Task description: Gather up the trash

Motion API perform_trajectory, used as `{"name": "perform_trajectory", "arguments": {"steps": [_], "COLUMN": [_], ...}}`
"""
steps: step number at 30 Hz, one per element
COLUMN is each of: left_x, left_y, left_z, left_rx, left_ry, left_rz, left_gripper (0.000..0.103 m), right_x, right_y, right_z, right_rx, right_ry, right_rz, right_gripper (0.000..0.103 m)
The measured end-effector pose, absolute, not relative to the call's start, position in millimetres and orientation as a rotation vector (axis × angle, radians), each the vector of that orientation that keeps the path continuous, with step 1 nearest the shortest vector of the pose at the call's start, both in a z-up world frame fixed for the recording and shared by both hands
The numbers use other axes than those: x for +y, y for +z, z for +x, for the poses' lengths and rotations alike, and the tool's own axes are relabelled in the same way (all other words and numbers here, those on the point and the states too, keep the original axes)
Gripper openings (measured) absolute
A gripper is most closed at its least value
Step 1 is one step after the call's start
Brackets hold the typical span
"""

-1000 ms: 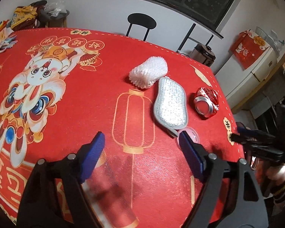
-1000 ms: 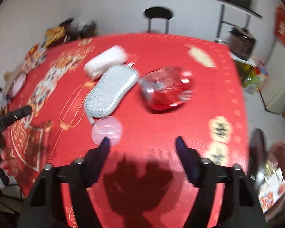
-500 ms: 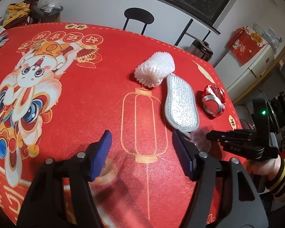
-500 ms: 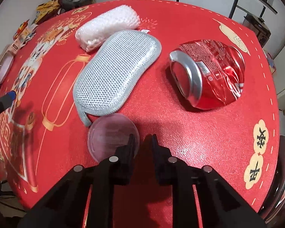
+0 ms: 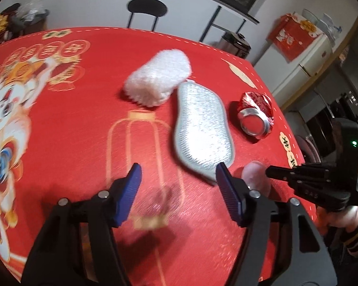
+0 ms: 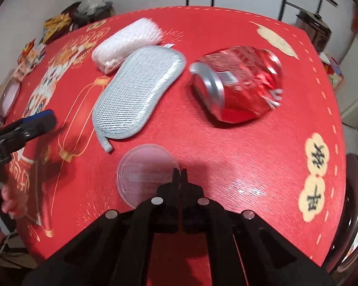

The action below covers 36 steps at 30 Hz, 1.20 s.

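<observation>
Our right gripper (image 6: 178,174), at lower centre of its view, has closed its fingers on the rim of the clear plastic lid (image 6: 145,170). Our left gripper (image 5: 177,186) is opening above the red tablecloth (image 5: 83,124), with nothing between its fingers. The crushed red can (image 6: 238,85) lies upper right.

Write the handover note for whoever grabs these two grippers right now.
Right gripper: shut on the edge of the clear plastic lid, which lies flat on the red tablecloth.
Left gripper: jaws opening, nothing between them, above bare cloth.
Things: crushed red can on its side; white foam net touching the grey scrubbing pad, which lies beside the lid.
Done: lid gripped, nothing collected yet.
Left: lift the lid away, then the can and foam net. No bin in view.
</observation>
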State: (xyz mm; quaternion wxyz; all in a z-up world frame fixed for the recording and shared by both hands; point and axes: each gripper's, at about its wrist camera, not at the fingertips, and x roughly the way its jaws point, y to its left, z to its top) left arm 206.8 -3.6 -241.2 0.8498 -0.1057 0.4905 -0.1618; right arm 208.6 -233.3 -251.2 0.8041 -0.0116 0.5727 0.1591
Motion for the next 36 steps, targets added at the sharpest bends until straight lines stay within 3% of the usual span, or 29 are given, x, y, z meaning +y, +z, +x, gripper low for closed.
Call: {"name": "perform_trajectory", "arguments": {"steps": [7,9,10,11,23,26,28,36], "left_x": [-33.4,-45.4,-51.9,-59.2,-121.4,-121.9,-122.0,-96.5], "left_y": [-253.3,-256.0,-256.0,-256.1,-283.6,-288.0,-284.4,-262.9], "left_z": [254.8,265.9,268.9,271.5,300.9,303.3,300.2,264.7], "left_rx": [1.047,1.060,1.060,1.060,1.131,1.147,1.139,1.129], "left_ry": [-0.363,-0.362,-0.359,-0.353,-0.198,-0.185,-0.202,-0.260], "left_rz": [-0.222,-0.203,-0.185,-0.160,0.136,0.122,0.114,0.007], "left_gripper": [0.071,0.078,0.091,0.097,0.097,0.097,0.090,0.088], "right_x": [-266.5,-274.8,-278.6,-280.9,-304.8,-309.6,-312.3,-315.3], "right_y": [-244.5,-242.9,-242.4,-242.6,-241.9,-241.0,-239.9,-226.2], "right_z": [200.7,198.3,197.2,196.7,185.3,183.4,182.3,173.1], "right_rx": [1.208,1.202,1.199,1.198,1.183,1.181,1.177,1.143], "right_ry": [0.298,0.286,0.282,0.279,0.242,0.235,0.232,0.246], "right_rz": [0.037,0.050,0.057,0.061,0.119,0.127,0.134,0.163], "right_gripper": [0.003,0.003,0.003,0.003,0.003,0.003,0.003,0.003]}}
